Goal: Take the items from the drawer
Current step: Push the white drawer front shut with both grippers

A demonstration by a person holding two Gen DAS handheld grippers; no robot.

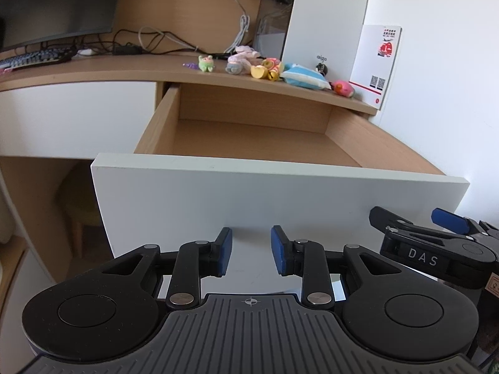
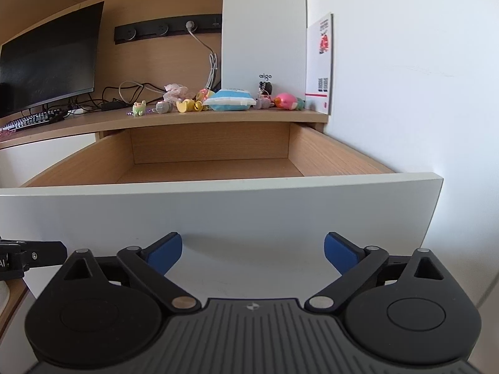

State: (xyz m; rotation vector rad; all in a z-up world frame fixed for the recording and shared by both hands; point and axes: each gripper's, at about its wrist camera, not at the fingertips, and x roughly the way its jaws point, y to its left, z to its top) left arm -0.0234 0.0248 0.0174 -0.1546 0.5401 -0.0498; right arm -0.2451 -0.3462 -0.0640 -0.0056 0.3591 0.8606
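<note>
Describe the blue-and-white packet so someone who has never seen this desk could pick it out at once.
Find the open drawer; on the desktop above it runs a row of small toys. The blue-and-white packet lies among them, right of the yellow toy. It is the only flat, pillow-shaped item and the largest there.

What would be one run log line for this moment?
drawer: open, visible part empty | toys: on desk | left gripper: open, holds nothing | right gripper: open wide, holds nothing

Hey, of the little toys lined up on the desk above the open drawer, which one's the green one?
The small green plush, standing at the far left end of the row, apart from the others. Its neighbours are grey, yellow, pale blue and pink.
</note>
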